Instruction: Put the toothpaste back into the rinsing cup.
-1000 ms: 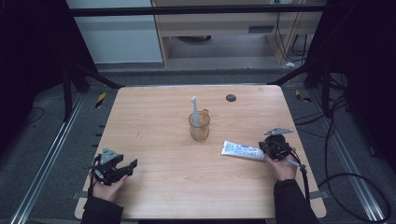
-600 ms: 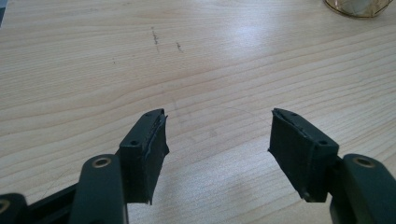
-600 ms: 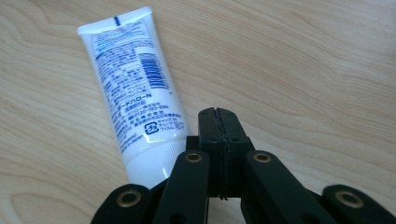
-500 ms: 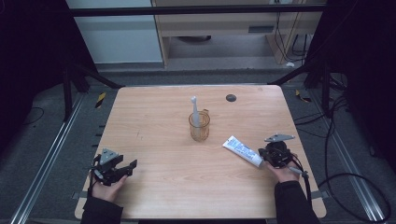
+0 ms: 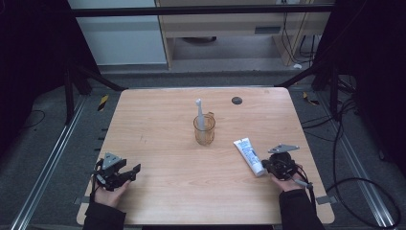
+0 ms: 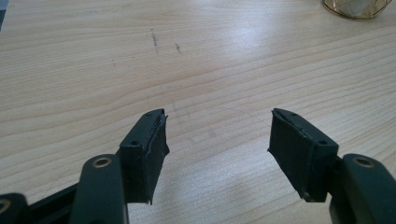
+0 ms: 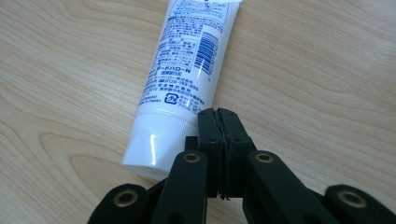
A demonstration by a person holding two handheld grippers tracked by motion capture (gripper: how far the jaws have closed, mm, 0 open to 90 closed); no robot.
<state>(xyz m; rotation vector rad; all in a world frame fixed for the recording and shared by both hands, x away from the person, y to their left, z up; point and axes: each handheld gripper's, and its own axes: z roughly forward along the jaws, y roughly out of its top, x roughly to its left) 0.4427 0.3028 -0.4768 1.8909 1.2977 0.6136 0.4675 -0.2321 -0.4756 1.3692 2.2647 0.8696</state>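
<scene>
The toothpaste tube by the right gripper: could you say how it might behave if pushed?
The toothpaste tube lies flat on the table, so it would probably slide or pivot, not roll. Its glossy plastic looks slippery. The body likely dents; the cap seems stiffer.

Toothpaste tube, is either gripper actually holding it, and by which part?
No. The right gripper is shut with nothing between its jaws, beside the toothpaste tube near its cap. The left gripper is open and empty.

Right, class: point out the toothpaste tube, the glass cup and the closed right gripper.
toothpaste tube [image 7: 187, 70], right gripper view, printed back label.
glass cup [image 5: 204, 134], high view, amber wall.
right gripper [image 7: 218, 116], right gripper view, tips of its shut jaws.
</scene>
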